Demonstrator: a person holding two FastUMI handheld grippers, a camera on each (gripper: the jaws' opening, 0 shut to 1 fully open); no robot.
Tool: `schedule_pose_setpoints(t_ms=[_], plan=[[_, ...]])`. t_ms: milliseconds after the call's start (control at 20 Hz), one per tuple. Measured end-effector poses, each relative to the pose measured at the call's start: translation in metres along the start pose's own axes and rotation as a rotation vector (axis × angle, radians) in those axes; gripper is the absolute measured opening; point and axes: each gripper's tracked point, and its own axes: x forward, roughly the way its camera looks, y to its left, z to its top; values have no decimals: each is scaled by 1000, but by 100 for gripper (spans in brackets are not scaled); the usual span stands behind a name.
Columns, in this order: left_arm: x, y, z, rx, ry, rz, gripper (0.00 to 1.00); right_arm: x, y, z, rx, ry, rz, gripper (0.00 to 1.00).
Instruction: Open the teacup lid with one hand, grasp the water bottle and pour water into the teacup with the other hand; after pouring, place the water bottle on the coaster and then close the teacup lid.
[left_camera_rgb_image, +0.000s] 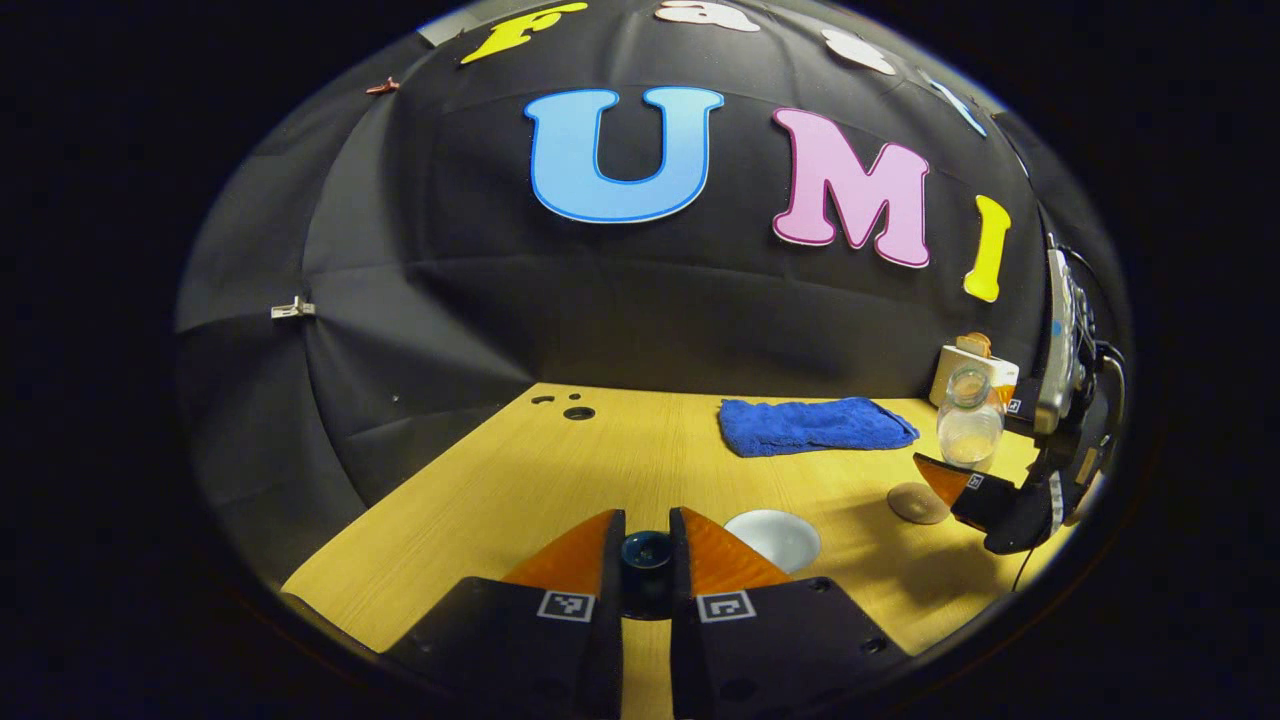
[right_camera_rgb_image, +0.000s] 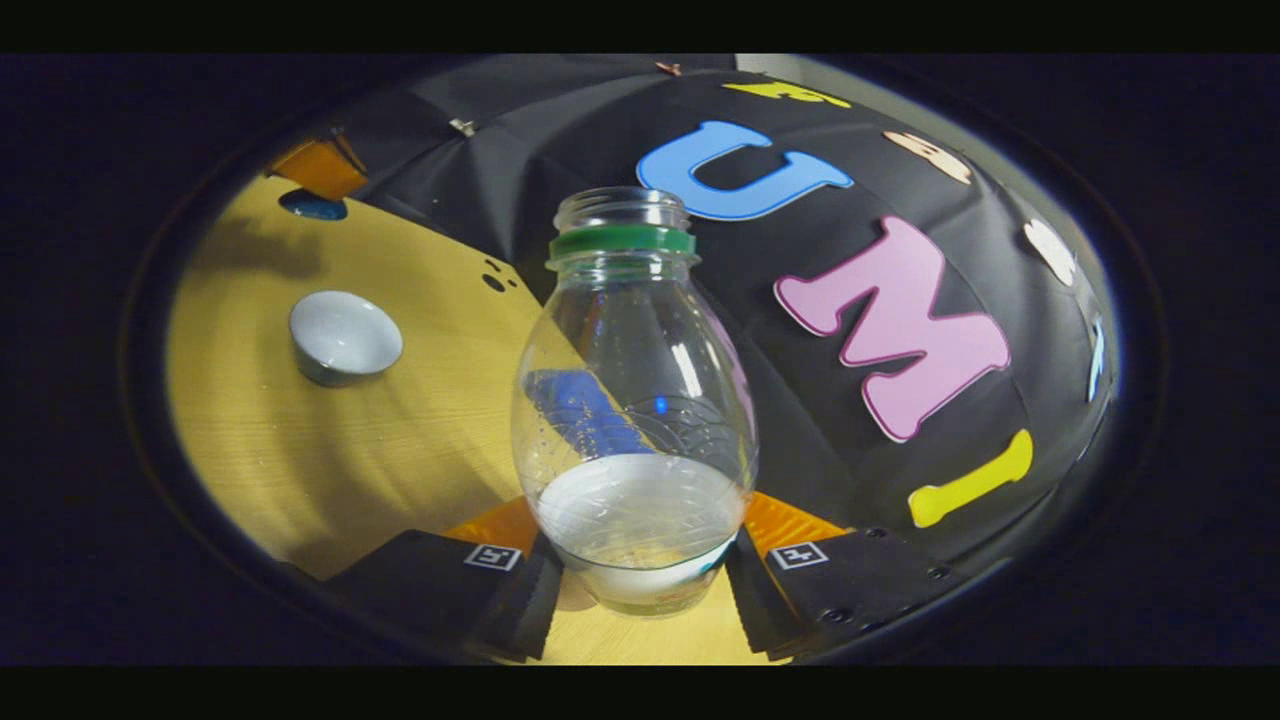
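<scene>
My left gripper (left_camera_rgb_image: 647, 548) is shut on the dark blue teacup lid (left_camera_rgb_image: 646, 556), held above the table just left of the cup. The white teacup (left_camera_rgb_image: 772, 538) stands uncovered on the wooden table; in the right gripper view the teacup (right_camera_rgb_image: 345, 335) lies far to the left. My right gripper (right_camera_rgb_image: 640, 545) is shut on the lower body of the clear water bottle (right_camera_rgb_image: 635, 420), which has no cap and a green neck ring. In the left gripper view, the bottle (left_camera_rgb_image: 968, 420) and right gripper (left_camera_rgb_image: 975, 482) are at the right, just behind the round brown coaster (left_camera_rgb_image: 918, 503).
A folded blue towel (left_camera_rgb_image: 815, 425) lies at the back of the table (left_camera_rgb_image: 520, 480). A white box-like object (left_camera_rgb_image: 975, 360) stands behind the bottle in the back right corner. Small round holes (left_camera_rgb_image: 578, 412) mark the table's far left. The left gripper (right_camera_rgb_image: 320, 170) with the lid shows far off.
</scene>
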Motion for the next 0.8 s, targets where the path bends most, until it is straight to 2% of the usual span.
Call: schedule_pose_setpoints(t_ms=[250, 450, 800], plan=[[8, 13, -10, -10, 17, -14, 23, 17, 17, 11, -76, -22, 20, 75], [18, 25, -16, -14, 29, -23, 23, 37, 30, 16, -186, -37, 22, 75], [23, 34, -14, -7, 24, -37, 23, 46, 40, 17, -310, -61, -6, 75]])
